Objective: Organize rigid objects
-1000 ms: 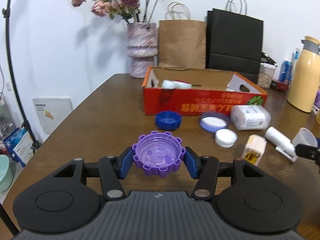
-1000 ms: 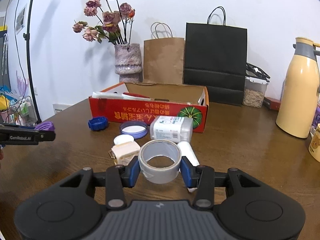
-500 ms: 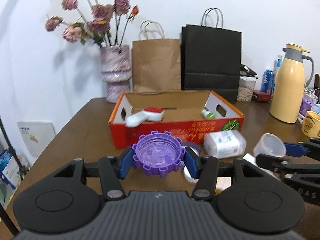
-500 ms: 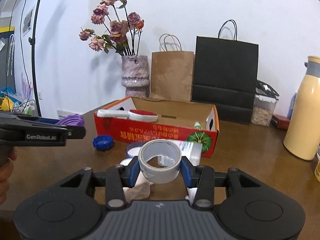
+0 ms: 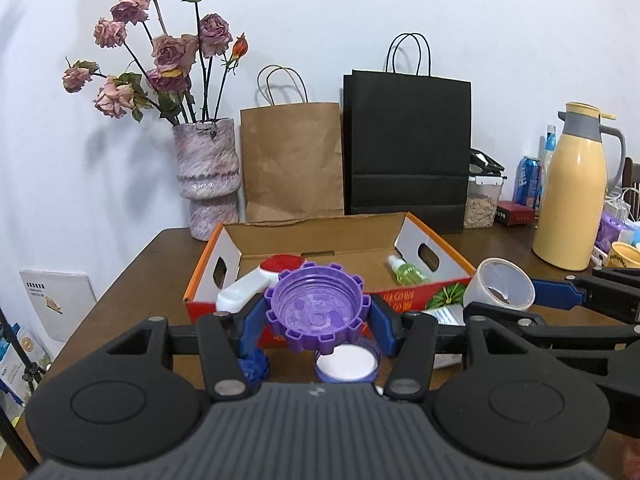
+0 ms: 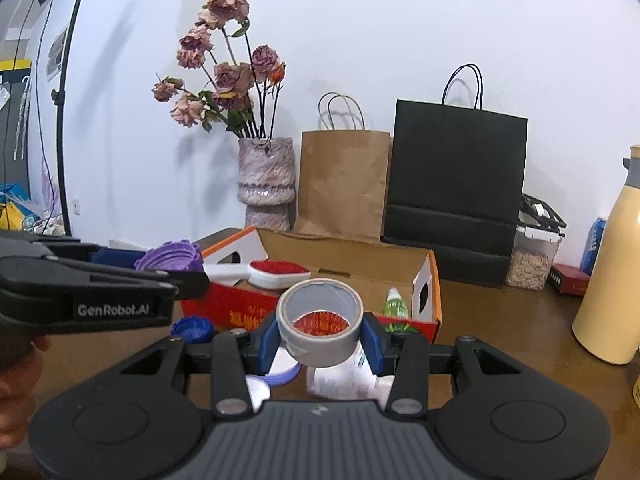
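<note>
My left gripper [image 5: 318, 314] is shut on a purple notched lid [image 5: 316, 306], held open side up above the table just before the red cardboard box [image 5: 416, 300]. My right gripper [image 6: 320, 334] is shut on a grey tape roll [image 6: 320, 326], lifted near the same red cardboard box [image 6: 434, 300]. Inside the box lie a white brush with a red pad [image 6: 276, 270] and a small green bottle [image 5: 406, 270]. In the right wrist view the left gripper [image 6: 172, 266] comes in from the left with the purple lid [image 6: 172, 256]. In the left wrist view the right gripper [image 5: 504, 300] holds the tape roll [image 5: 502, 290] at the right.
On the table in front of the box lie a blue cap [image 6: 192, 328], a lilac-rimmed white lid [image 5: 348, 364] and a white labelled container [image 6: 344, 376]. Behind stand a vase of dried roses [image 5: 206, 172], brown and black paper bags, and a yellow thermos [image 5: 574, 192].
Both grippers have risen and moved toward the box, each keeping its grip. The box interior now shows, and the two grippers have come closer together.
</note>
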